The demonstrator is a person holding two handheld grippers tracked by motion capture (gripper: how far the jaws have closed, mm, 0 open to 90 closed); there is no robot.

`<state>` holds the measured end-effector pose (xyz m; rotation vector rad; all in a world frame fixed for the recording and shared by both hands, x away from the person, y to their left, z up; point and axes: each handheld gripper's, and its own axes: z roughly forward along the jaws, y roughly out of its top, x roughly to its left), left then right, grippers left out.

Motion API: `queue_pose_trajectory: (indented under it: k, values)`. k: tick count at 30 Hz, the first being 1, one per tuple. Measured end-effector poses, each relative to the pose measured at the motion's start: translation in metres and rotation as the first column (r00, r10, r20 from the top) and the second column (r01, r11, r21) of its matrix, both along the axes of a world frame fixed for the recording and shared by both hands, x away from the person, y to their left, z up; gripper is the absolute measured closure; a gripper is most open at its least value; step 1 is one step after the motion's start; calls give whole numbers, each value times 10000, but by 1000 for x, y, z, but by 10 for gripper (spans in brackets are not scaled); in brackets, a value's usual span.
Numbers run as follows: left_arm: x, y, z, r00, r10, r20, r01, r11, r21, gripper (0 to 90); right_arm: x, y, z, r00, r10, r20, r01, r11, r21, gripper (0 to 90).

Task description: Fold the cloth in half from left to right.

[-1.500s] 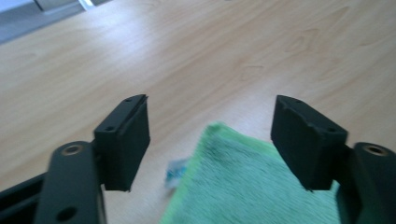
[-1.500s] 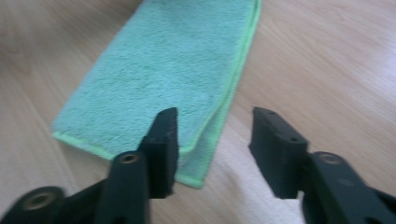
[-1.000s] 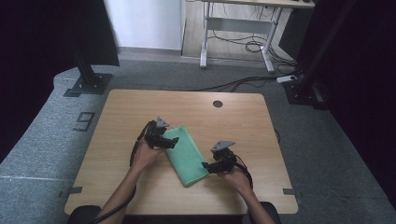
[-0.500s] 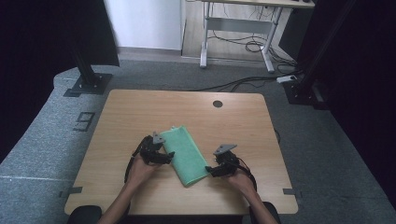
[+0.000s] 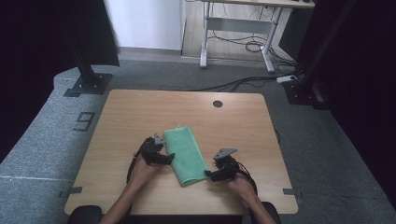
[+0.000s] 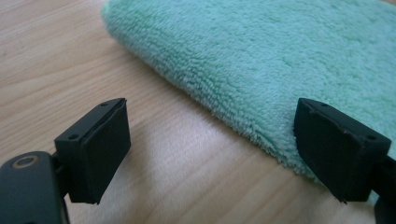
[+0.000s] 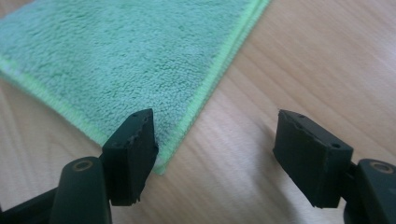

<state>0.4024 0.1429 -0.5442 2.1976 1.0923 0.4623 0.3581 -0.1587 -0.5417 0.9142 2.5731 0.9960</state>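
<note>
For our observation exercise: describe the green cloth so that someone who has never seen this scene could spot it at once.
Find the wooden table. On its near half, between the left gripper and the right gripper, lies the green cloth. It is folded, fluffy and mint green, the one soft, coloured thing there.

Each hand-held gripper is black: the left hand-held gripper (image 5: 164,157) and right hand-held gripper (image 5: 210,176) carry a grey three-cornered plate, trailing black cables, square pads with small screw holes. Forearms are bare.

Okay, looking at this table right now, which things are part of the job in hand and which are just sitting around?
In the job:
green towel, folded
left hand-held gripper, open at its edge
right hand-held gripper, open at its corner

Just around:
table
desk frame
floor cables
</note>
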Motion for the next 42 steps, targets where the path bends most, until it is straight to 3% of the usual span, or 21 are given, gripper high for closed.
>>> queue_pose_trajectory:
  k: [7,20,33,42]
  values:
    - [17,-1,-2,9996,-80,-259,68,9991,-430,115,-8,7,0,10000,30,-79,-30,10000,16,270]
    - [43,-8,-2,9992,-255,-301,243,9990,-366,113,-10,28,0,9999,82,110,-80,9998,-167,218]
    - [42,-6,-2,9988,-415,-255,401,9979,-502,135,-10,26,-2,10000,42,36,-42,10000,25,220]
    - [27,-5,16,9971,-755,21,755,9944,-745,139,-10,21,5,9998,131,177,-136,9994,328,224]
